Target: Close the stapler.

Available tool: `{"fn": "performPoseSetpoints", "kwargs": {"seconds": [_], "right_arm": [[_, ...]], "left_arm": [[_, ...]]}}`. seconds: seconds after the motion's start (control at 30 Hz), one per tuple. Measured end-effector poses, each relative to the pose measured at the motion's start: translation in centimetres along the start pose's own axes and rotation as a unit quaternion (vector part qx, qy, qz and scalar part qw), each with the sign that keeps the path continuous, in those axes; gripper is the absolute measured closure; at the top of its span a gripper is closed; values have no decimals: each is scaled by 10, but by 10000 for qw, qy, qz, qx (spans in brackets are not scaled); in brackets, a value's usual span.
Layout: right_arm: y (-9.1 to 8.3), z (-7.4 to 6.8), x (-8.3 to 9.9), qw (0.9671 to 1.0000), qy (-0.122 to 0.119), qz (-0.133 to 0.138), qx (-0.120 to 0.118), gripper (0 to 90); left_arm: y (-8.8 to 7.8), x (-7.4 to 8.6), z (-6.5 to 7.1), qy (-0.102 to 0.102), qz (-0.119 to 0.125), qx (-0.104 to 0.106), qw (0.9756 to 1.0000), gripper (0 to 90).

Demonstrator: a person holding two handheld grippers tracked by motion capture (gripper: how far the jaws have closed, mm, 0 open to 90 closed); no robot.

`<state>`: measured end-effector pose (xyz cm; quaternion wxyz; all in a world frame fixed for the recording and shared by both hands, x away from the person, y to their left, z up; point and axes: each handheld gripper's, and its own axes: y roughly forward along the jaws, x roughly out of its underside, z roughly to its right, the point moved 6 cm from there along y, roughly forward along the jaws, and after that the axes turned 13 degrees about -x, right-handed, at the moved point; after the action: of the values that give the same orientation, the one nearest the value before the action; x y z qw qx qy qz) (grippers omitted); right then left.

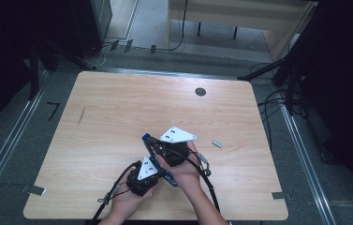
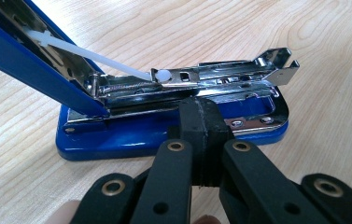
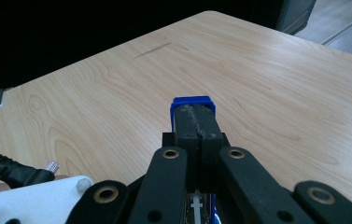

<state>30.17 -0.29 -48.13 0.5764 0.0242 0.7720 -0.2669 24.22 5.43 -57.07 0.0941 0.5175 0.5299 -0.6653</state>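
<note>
- We see a blue stapler (image 2: 164, 130) lying on the wooden table (image 1: 118, 108), near the front edge on our side, swung open: its blue top cover (image 2: 29, 56) tilts up and away from the base.
- The chrome staple channel (image 2: 211, 81) lies exposed above the blue base, with a white pusher rod (image 2: 89, 58) running from the cover down to it.
- Our left gripper (image 2: 205, 121) has its jaws pressed together, pad against pad; the tips sit right at the side of the channel, over the base. We cannot tell whether they press on it.
- Our right gripper (image 3: 196, 123) also has its jaws pressed together, its tips lying against the raised blue cover (image 3: 192, 103).
- A small grey piece (image 1: 217, 143) lies on the table just to the right of the hands.
</note>
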Motion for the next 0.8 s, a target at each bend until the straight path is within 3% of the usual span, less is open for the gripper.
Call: {"fn": "performPoseSetpoints", "kwargs": {"seconds": [0.8], "right_arm": [[16, 6, -2, 9999, -39, -116, -86, 900]], "left_arm": [[0, 0, 0, 45, 10, -25, 10000, 900]]}}
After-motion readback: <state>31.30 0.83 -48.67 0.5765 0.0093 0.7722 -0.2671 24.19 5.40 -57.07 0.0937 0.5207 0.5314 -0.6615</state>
